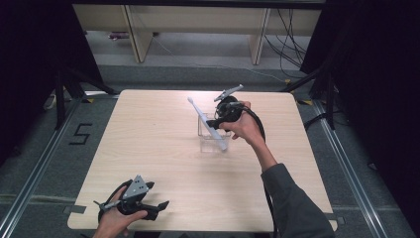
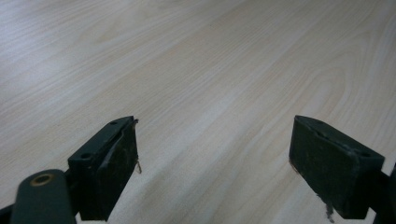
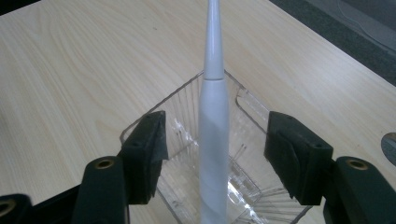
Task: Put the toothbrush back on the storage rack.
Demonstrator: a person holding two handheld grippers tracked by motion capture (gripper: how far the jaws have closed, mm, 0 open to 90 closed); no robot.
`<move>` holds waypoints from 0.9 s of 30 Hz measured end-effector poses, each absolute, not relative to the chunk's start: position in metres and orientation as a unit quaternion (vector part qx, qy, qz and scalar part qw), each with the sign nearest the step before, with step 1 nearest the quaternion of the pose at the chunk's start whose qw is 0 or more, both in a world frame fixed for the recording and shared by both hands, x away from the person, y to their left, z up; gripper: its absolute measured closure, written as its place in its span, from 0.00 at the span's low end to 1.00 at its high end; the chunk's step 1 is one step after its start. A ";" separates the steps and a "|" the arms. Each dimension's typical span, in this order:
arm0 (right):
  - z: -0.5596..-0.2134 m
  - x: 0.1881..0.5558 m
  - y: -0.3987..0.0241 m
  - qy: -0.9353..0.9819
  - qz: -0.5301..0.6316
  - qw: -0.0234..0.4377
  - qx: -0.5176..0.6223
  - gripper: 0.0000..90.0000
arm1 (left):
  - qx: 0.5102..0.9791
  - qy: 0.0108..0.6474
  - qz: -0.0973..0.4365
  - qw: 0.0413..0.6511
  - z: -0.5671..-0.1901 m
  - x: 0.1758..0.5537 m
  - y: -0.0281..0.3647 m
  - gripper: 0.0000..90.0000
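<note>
A white toothbrush [image 1: 197,109] leans in a clear plastic box [image 1: 210,143] near the middle of the table, its head up and toward the far left. In the right gripper view the toothbrush handle [image 3: 214,116] rises out of the clear box [image 3: 183,91]. My right gripper [image 3: 215,144] stands open around it, with a gap on each side between pad and handle. The high view shows the right gripper [image 1: 212,124] over the box. My left gripper [image 1: 157,195] rests at the front left of the table, and the left gripper [image 2: 215,158] is open over bare wood.
The light wooden table [image 1: 148,139] has black floor rails to its left and right. Desk legs and cables stand beyond the far edge. The right forearm in a grey sleeve [image 1: 292,203] crosses the front right of the table.
</note>
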State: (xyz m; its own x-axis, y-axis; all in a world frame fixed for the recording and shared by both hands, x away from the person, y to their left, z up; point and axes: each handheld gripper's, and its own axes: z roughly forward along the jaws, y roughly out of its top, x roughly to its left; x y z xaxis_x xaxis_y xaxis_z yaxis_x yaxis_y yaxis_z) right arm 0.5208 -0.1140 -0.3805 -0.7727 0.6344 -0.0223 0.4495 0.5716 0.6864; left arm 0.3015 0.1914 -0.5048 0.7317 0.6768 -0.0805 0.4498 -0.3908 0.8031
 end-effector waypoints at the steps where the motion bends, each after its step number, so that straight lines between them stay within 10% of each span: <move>1: -0.380 0.520 -0.114 0.875 0.345 0.132 0.314 0.43 | 0.824 0.342 0.131 0.433 -0.505 0.301 0.191 0.17; 27: -0.374 0.500 -0.127 0.856 0.381 0.143 0.320 0.31 | 0.822 0.343 0.134 0.434 -0.505 0.301 0.191 0.17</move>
